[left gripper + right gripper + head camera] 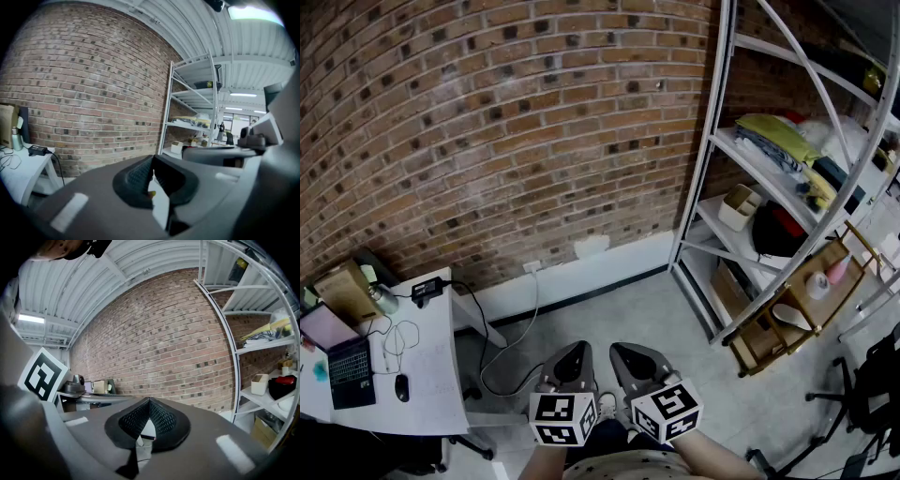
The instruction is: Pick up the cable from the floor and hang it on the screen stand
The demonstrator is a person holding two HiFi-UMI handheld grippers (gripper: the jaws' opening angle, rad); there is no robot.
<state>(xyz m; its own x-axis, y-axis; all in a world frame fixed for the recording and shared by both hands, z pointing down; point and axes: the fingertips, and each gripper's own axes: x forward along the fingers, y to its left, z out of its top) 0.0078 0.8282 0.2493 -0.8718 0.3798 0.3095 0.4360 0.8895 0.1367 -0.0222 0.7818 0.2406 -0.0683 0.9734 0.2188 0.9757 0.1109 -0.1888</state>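
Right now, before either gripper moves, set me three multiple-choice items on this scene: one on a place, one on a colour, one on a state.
1. Where does the laptop lie?
A. on the floor
B. on the white desk
C. on a shelf

2. What colour is the frame of the shelving unit?
A. white
B. black
C. red

3. How do the jaws of the right gripper stand?
A. wide apart
B. closed on a cable
C. together, with nothing between them

Answers:
1 B: the head view shows it open on the desk at the left.
2 A: its posts and shelves show white against the brick wall.
3 C: the right gripper view shows the pads meeting at their tips, holding nothing.
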